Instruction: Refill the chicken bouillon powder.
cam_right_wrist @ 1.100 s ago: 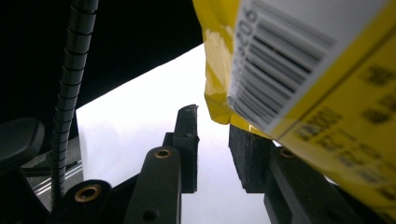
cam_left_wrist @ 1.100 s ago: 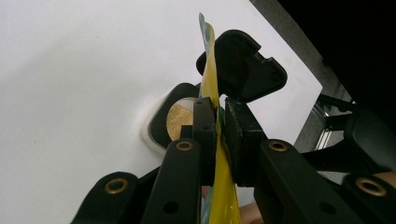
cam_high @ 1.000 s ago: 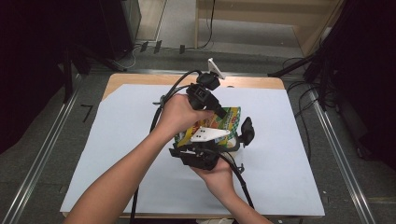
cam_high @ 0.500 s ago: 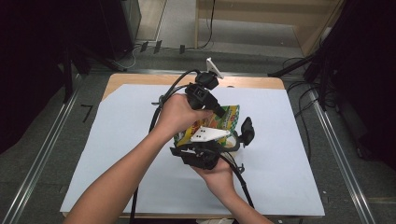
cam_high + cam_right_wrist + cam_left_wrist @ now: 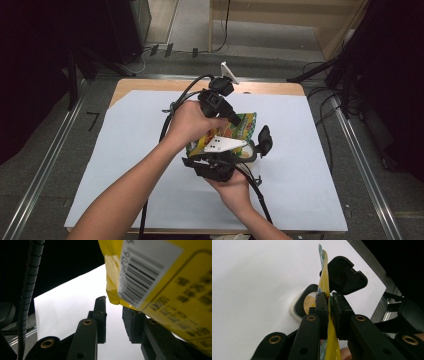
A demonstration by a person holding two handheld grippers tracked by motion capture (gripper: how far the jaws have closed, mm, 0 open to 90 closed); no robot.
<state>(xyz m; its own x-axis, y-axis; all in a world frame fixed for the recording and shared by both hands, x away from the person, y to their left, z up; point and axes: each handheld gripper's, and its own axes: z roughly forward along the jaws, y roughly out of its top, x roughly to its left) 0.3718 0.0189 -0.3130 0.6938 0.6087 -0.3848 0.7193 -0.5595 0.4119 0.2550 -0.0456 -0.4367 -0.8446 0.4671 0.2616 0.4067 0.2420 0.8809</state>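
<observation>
Hard to read in the high view: the yellow snack bag (image 5: 235, 131) mostly covered by both hands and the grey plate of the right gripper (image 5: 227, 159), with just its green-and-yellow printed face showing near the middle of the white sheet (image 5: 125, 165). Bag cut off at the top and right edges of the right gripper view, its barcode label (image 5: 143, 272) blurred and unreadable. Black-lidded container (image 5: 312, 300) partly hidden behind the bag in the left gripper view, lid flipped up, something tan inside, too blurred to name. Wooden table (image 5: 150, 85) visible only as a strip beyond the sheet.

Left gripper (image 5: 329, 308): 2 jaws pressed together on the bag's thin edge, the yellow film pinched flat between the pads and rising upright above them.

Right gripper: jaws parted with a clear gap, white sheet showing through between them; bag corner hanging just above the gap, resting against the outer side of 1 finger (image 5: 133, 322); no clamping seen.

Bag lifted off the sheet, held between the 2 hands.
</observation>
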